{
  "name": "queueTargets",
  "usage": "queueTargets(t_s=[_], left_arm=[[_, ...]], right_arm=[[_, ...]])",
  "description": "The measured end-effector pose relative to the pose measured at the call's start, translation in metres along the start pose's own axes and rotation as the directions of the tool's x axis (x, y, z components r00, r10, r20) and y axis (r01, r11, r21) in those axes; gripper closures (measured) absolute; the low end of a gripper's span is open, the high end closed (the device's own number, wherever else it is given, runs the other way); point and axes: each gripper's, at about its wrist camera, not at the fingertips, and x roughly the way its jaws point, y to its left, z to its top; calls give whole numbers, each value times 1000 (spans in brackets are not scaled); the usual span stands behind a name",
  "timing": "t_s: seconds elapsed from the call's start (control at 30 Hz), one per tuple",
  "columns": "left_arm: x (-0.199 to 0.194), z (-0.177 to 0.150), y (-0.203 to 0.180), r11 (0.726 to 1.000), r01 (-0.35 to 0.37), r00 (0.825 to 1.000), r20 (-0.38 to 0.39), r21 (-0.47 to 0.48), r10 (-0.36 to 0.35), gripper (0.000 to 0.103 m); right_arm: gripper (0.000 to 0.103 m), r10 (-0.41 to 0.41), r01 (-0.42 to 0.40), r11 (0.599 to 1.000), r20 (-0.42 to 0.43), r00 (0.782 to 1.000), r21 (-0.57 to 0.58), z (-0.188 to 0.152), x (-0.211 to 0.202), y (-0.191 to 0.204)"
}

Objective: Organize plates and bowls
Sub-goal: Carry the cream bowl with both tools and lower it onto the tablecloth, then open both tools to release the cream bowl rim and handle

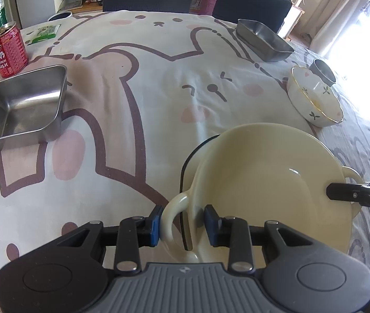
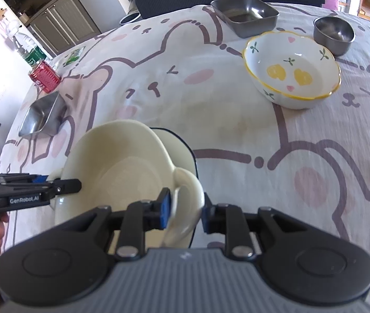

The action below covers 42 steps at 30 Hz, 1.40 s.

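Home dining table (image 1: 158,52), kitchen cabinets (image 2: 62,23)

Glossy cream ceramic bowl (image 1: 263,172), brushed-metal tray (image 1: 20,107), printed cloth (image 1: 145,83)

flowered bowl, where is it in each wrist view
Left wrist: the flowered bowl sits at the right edge, above the cream bowl, seen nearly side on.
Right wrist: the flowered bowl sits upper right, its inside with yellow hearts in full view.
Shared landmark: the small round steel bowl stands just behind it in both views.
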Motion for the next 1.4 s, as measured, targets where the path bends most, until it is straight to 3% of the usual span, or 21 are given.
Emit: queueTargets(t_s=[1.4], left_arm=[[-4,0,-9,997,-39,999,7,61,39,67]], right_arm=[[68,0,1,1000,-53,999,20,-1,20,-11]])
